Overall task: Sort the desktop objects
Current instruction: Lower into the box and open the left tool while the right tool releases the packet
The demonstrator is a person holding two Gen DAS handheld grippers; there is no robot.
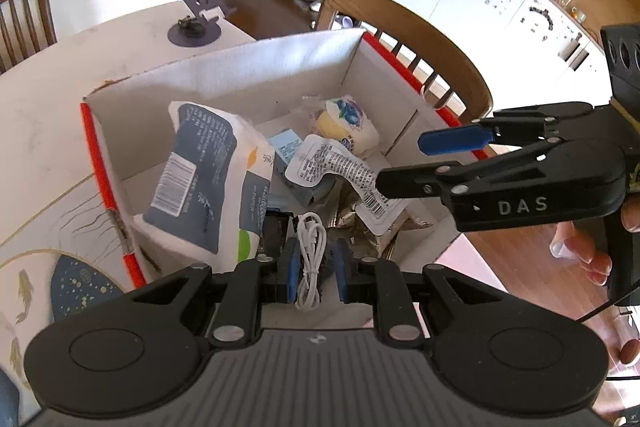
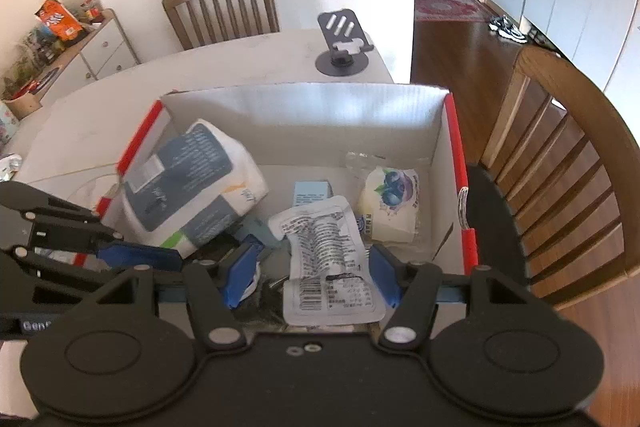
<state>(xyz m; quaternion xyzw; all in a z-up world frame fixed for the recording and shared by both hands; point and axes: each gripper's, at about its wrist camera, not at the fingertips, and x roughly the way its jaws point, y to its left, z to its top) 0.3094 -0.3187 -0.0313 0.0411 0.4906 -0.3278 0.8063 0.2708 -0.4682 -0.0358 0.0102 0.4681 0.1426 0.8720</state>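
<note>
A white cardboard box with red edges (image 1: 256, 67) (image 2: 304, 115) stands on the table and holds several items: a tissue pack (image 1: 204, 179) (image 2: 192, 187), a blueberry bun packet (image 1: 348, 123) (image 2: 394, 199), a small blue carton (image 2: 312, 193) and a white flat pouch (image 1: 340, 171) (image 2: 324, 259). My left gripper (image 1: 316, 267) is shut on a coiled white cable (image 1: 310, 259) over the box's near side. My right gripper (image 2: 312, 275) (image 1: 400, 163) is open over the box, its jaws on either side of the white pouch.
A dark phone stand (image 1: 196, 23) (image 2: 344, 43) sits on the table behind the box. Wooden chairs (image 1: 420, 43) (image 2: 224, 7) stand by the table's edges. A patterned mat (image 1: 48, 267) lies left of the box. The floor drops off to the right.
</note>
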